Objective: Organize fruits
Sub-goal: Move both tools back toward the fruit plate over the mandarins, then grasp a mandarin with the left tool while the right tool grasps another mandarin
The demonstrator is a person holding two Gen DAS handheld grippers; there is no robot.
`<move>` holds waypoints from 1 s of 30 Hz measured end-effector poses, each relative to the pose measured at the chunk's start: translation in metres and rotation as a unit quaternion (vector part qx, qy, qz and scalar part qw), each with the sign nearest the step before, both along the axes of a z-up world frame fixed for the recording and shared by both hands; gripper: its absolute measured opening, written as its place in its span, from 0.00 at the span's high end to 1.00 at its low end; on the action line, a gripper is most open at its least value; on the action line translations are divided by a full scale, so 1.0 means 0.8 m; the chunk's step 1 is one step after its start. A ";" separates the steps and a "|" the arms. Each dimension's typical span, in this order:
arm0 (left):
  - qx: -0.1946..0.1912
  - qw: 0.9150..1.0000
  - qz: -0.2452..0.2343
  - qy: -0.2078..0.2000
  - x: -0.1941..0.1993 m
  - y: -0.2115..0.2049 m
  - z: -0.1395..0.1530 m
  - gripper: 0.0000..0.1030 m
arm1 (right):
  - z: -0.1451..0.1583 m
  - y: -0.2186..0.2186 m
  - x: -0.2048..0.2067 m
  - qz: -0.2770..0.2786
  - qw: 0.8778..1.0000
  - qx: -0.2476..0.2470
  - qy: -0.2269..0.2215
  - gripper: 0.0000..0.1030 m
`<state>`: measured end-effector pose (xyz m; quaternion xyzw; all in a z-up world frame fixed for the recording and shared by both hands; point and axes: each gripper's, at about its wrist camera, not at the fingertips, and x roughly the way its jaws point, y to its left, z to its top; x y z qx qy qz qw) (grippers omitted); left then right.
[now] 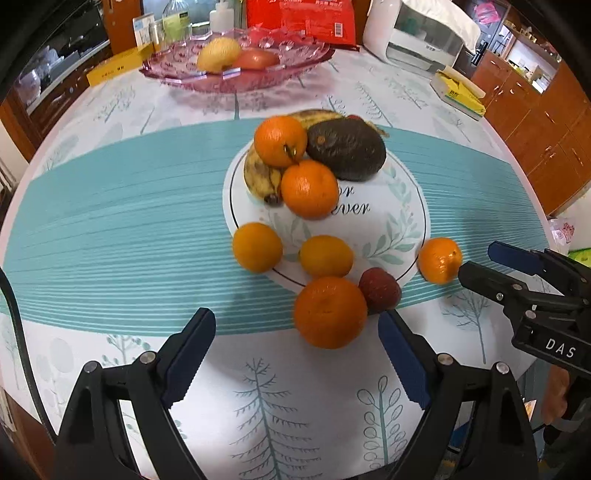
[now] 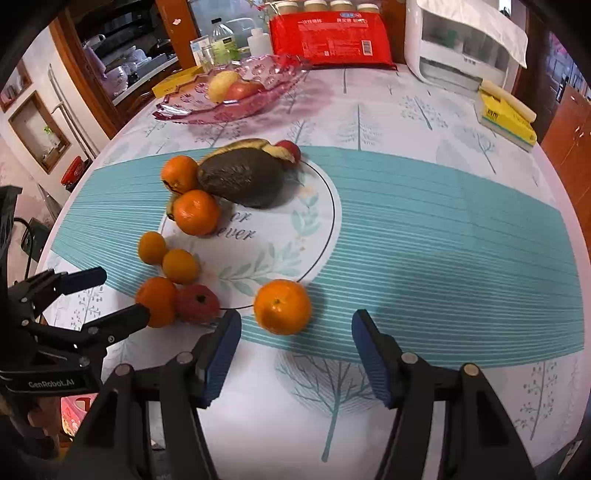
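Observation:
Loose fruit lies around a white circle printed on the tablecloth: a banana, a dark avocado, several oranges and a red lychee-like fruit. My left gripper is open, and a big orange sits just beyond its fingertips. My right gripper is open too, with another orange just ahead of its pads and untouched. From the left wrist view, the right gripper is beside that orange. A pink glass bowl at the back holds a yellow fruit and a red apple.
Behind the bowl stand bottles, a red packet and a white appliance. A yellow box lies at the back right. The round table's edge curves close on both sides, with wooden cabinets beyond.

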<state>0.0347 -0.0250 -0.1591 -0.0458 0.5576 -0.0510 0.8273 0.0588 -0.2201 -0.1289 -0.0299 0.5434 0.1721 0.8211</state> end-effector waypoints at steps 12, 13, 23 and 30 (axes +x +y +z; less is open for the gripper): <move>-0.014 1.000 0.006 0.009 0.008 -0.006 -0.018 0.21 | -0.023 0.006 0.007 0.011 1.000 0.013 0.019 0.53; -0.015 1.000 0.007 0.010 0.008 -0.007 -0.019 0.21 | -0.024 0.007 0.007 0.011 1.000 0.013 0.020 0.53; -0.031 0.999 -0.002 0.013 0.013 -0.010 -0.026 0.41 | -0.031 0.016 0.009 0.016 0.999 0.019 0.022 0.60; -0.039 0.999 -0.017 0.011 0.012 -0.019 -0.026 0.57 | -0.030 0.020 0.010 0.018 1.000 0.013 0.013 0.60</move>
